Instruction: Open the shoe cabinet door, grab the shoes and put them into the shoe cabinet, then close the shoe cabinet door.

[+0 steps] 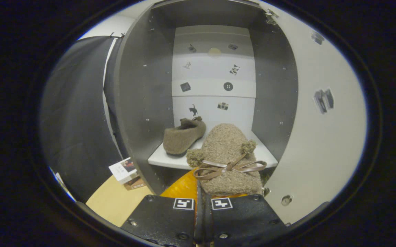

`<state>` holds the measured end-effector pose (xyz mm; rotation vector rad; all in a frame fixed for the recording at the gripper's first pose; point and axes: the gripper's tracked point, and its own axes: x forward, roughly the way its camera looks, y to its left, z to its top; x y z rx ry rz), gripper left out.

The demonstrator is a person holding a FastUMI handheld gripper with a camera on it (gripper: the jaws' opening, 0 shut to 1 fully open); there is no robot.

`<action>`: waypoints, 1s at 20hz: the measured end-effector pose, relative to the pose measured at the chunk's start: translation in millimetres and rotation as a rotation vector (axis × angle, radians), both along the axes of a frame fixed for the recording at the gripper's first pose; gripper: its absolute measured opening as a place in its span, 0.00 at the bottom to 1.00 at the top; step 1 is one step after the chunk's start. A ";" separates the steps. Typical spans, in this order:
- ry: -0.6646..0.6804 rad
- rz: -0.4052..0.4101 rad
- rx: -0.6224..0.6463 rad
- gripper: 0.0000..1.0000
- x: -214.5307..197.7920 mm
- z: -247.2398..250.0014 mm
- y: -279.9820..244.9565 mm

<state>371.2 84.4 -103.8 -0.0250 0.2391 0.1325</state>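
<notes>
The shoe cabinet (143,103) stands open ahead, its white door (321,144) swung out to the right. One tan fuzzy shoe (183,136) lies on the white shelf (163,158) inside, toward the left. My gripper (203,202) is shut on the second tan fuzzy shoe (229,154), which has a brown ribbon bow (229,167) and two pompoms. This shoe hangs just ahead of the fingers, over the shelf's front edge, to the right of the first shoe. The fingers are close together, pinching the shoe's near end.
Small stickers dot the white back wall (215,96) of the cabinet. Something orange (182,188) lies below the held shoe. A few small boxes (126,171) sit on the light wooden floor (112,202) left of the cabinet. Black cloth (78,113) hangs at the left.
</notes>
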 end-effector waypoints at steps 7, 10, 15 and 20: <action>-0.034 -0.041 -0.022 0.06 92.0 34.1 -1.8; -0.026 -0.050 -0.033 0.06 123.3 39.5 -2.5; 0.045 -0.060 -0.019 0.06 172.1 25.3 -0.8; 0.173 -0.054 0.045 0.06 196.1 -0.1 6.0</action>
